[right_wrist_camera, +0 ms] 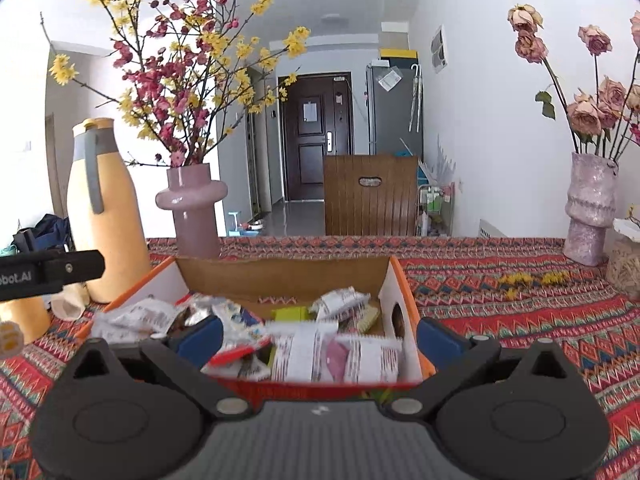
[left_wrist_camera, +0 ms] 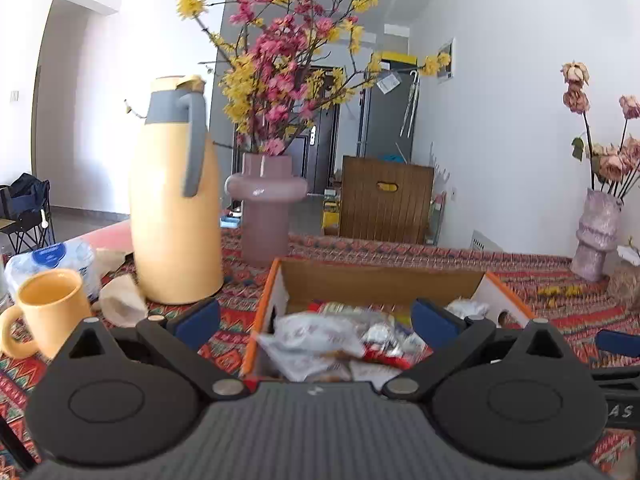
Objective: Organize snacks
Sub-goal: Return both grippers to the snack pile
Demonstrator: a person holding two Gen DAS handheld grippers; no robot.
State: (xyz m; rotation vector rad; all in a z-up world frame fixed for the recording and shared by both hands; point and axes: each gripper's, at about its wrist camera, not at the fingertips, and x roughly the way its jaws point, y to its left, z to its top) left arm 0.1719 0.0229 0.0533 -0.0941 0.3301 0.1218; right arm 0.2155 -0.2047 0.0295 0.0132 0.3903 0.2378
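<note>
Snacks [right_wrist_camera: 320, 344] are all heaped inside the open cardboard box [right_wrist_camera: 280, 276] with the orange edges, which sits on the patterned desk [right_wrist_camera: 520, 320] just in front of the pink vase [right_wrist_camera: 192, 208] and beside the yellow jug [right_wrist_camera: 104, 216]. Makes sense as the collecting spot, since its flaps are open and the wrappers lie loose in a jumble, nothing stacked yet. Left gripper [left_wrist_camera: 316, 320] is at the near side of the box, its blue fingers [left_wrist_camera: 198, 320] spread wide with nothing between them, lined up over the white packets at the box's left half. Right gripper [right_wrist_camera: 320, 336] is the same deal, fingers spread and empty, one blue pad inside the box and the other just outside its right wall. My guess is both are held open and low like that to pick a packet out for sorting, but I can't tell which one. Yellow mug [left_wrist_camera: 48, 312] stands left of the box, well out of the way.
</note>
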